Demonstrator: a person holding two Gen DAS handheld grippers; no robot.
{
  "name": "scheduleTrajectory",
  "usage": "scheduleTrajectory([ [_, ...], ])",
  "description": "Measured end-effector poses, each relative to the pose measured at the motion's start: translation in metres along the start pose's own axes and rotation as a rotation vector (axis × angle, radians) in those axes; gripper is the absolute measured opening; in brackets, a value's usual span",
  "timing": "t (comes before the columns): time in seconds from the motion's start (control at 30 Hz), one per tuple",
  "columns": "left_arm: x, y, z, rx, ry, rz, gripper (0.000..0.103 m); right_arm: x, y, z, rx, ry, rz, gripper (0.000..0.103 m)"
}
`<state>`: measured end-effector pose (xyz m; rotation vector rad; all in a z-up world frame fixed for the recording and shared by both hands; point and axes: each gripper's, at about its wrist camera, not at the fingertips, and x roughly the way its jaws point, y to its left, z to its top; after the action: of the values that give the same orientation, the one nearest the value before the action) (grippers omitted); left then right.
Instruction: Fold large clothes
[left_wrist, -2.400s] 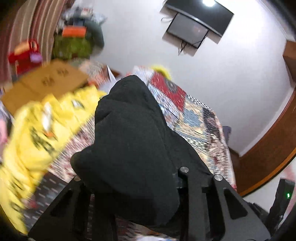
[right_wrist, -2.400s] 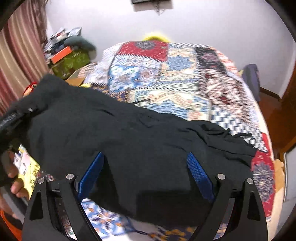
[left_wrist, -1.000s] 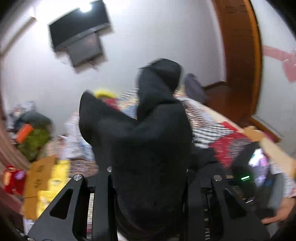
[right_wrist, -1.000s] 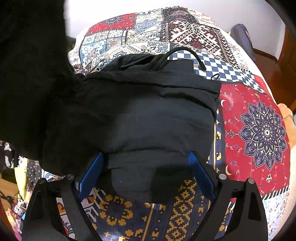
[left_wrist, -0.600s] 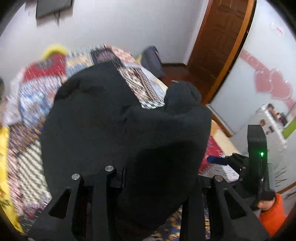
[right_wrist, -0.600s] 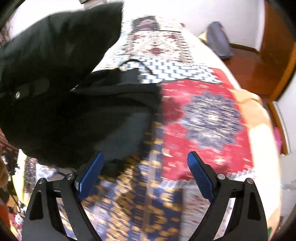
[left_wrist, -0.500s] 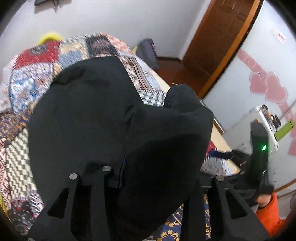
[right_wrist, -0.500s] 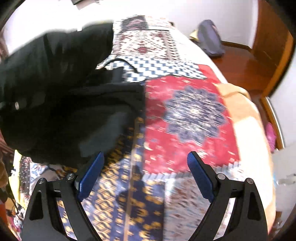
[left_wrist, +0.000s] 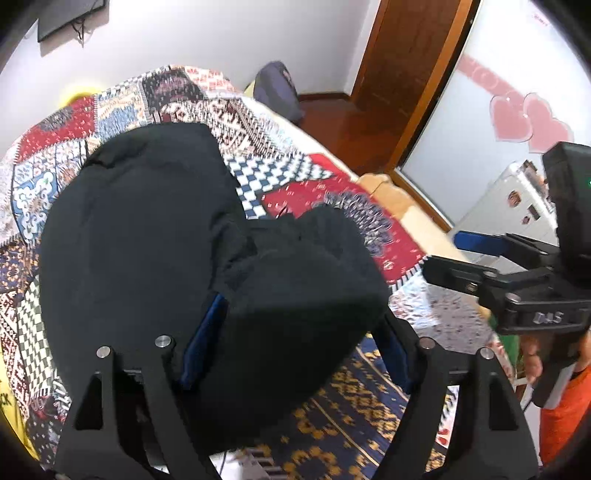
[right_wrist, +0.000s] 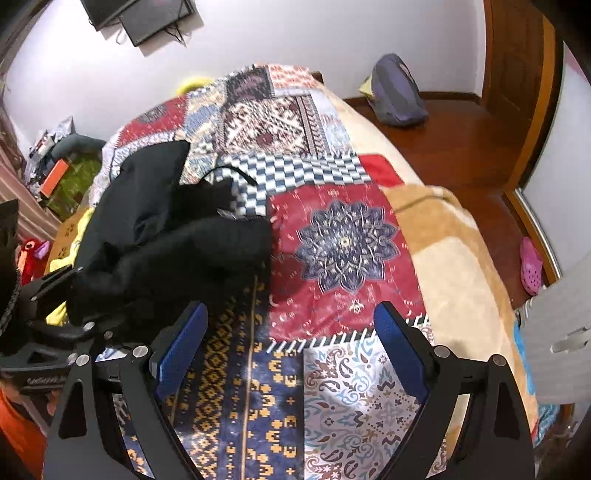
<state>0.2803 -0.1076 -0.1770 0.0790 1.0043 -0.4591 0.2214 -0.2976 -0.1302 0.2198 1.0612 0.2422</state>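
A large black garment (left_wrist: 140, 229) lies on the patchwork bedspread (left_wrist: 343, 192). A thick folded part of it (left_wrist: 295, 302) sits between the fingers of my left gripper (left_wrist: 295, 343), whose jaws stand wide with the cloth draped over them. In the right wrist view the garment (right_wrist: 177, 236) lies bunched at the left. My right gripper (right_wrist: 291, 332) is open and empty over the bedspread (right_wrist: 343, 236), apart from the cloth. It also shows at the right of the left wrist view (left_wrist: 517, 273).
A purple bag (right_wrist: 395, 92) lies on the wooden floor by the door. A yellow cloth (right_wrist: 70, 258) and a red toy (right_wrist: 31, 251) lie left of the bed. A pink shoe (right_wrist: 532, 266) is on the floor at right. A screen (right_wrist: 140, 14) hangs on the wall.
My left gripper has swung the black cloth over and down onto the garment on the bed. My right gripper has let go of the garment and moved away to the right.
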Motion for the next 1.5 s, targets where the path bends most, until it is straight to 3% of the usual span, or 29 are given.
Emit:
scheduleTrajectory([
  [0.27,-0.086,0.017,0.000,-0.041,-0.137,-0.016,0.077,-0.010,0.019,0.008,-0.025,-0.035,0.033,0.090],
  [0.33,-0.103,0.033,0.002,-0.062,-0.176,0.027,0.077,-0.010,0.030,0.012,-0.040,-0.044,0.049,0.090],
  [0.4,-0.112,0.056,0.002,-0.082,-0.188,0.128,0.077,-0.010,0.044,0.018,-0.064,-0.055,0.062,0.090],
  [0.47,-0.108,0.079,0.002,-0.121,-0.172,0.185,0.077,-0.010,0.060,0.025,-0.093,-0.070,0.081,0.090],
  [0.67,-0.062,0.121,-0.024,-0.212,-0.031,0.218,0.077,0.008,0.104,0.042,-0.167,-0.077,0.156,0.090],
  [0.77,-0.054,0.121,-0.037,-0.231,-0.054,0.183,0.078,0.033,0.110,0.043,-0.173,-0.026,0.160,0.090],
  [0.93,-0.052,0.128,-0.043,-0.280,-0.053,0.125,0.081,0.069,0.095,0.027,-0.165,0.066,0.095,0.090],
  [1.0,-0.047,0.128,-0.046,-0.277,-0.043,0.126,0.087,0.078,0.082,0.016,-0.145,0.090,0.113,0.090],
  [1.2,-0.035,0.123,-0.057,-0.267,-0.050,0.131,0.093,0.096,0.062,-0.002,-0.122,0.139,0.119,0.095],
  [1.33,-0.037,0.117,-0.063,-0.263,-0.057,0.143,0.093,0.097,0.052,-0.009,-0.072,0.161,0.159,0.096],
  [1.5,-0.042,0.108,-0.066,-0.222,-0.054,0.176,0.092,0.082,0.051,-0.016,-0.105,0.142,0.158,0.096],
])
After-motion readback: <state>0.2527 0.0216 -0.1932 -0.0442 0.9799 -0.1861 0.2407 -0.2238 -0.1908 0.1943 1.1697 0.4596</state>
